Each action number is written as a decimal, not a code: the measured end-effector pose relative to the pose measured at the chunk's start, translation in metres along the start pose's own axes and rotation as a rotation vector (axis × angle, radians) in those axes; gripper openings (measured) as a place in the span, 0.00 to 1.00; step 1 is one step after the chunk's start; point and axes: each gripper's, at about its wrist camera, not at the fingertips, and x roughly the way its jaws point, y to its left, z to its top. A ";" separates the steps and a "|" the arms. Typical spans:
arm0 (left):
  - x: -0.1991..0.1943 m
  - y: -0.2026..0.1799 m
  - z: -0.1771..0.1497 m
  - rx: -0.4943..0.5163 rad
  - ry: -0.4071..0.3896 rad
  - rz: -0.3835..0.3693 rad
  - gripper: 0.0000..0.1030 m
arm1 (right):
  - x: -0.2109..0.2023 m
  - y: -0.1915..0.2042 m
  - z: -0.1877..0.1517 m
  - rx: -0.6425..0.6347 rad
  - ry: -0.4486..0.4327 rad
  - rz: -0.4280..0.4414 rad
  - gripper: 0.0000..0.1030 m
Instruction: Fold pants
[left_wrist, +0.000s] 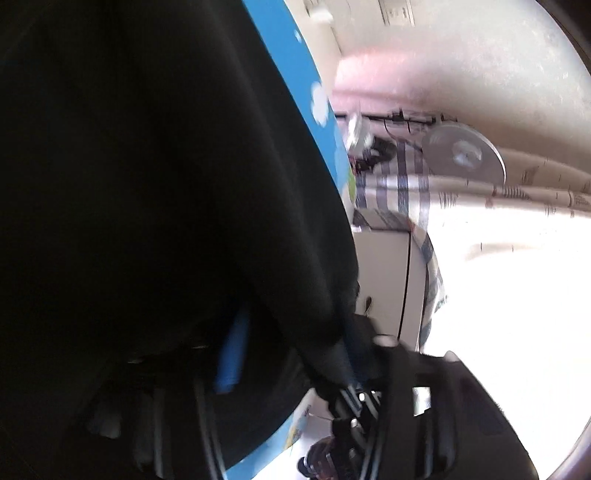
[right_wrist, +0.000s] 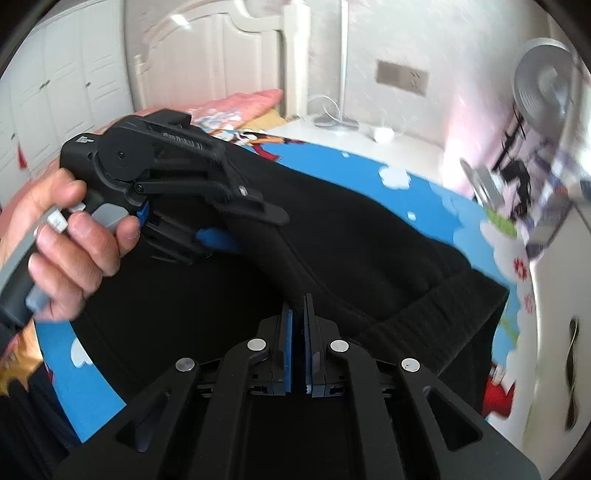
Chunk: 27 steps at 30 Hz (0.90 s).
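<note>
The right gripper (right_wrist: 298, 306) has its blue pads nearly together, pinching a fold of the black pants (right_wrist: 369, 251). The left gripper (right_wrist: 236, 225) bites a raised ridge of the same cloth (its own view is mostly dark fabric). A hand (right_wrist: 70, 243) grips its grey handle, gripper angled down. The pants lie on a blue cartoon sheet (right_wrist: 436, 206), ribbed waistband at right.
</note>
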 end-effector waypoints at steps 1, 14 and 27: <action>0.003 -0.008 0.001 0.026 0.003 0.008 0.13 | 0.000 -0.003 -0.001 0.038 0.016 -0.007 0.12; -0.015 -0.041 -0.005 0.113 -0.044 -0.005 0.09 | -0.007 -0.037 -0.066 1.054 -0.088 0.397 0.81; -0.034 -0.029 -0.017 0.097 -0.065 -0.032 0.09 | 0.042 -0.055 -0.043 1.270 -0.299 0.340 0.23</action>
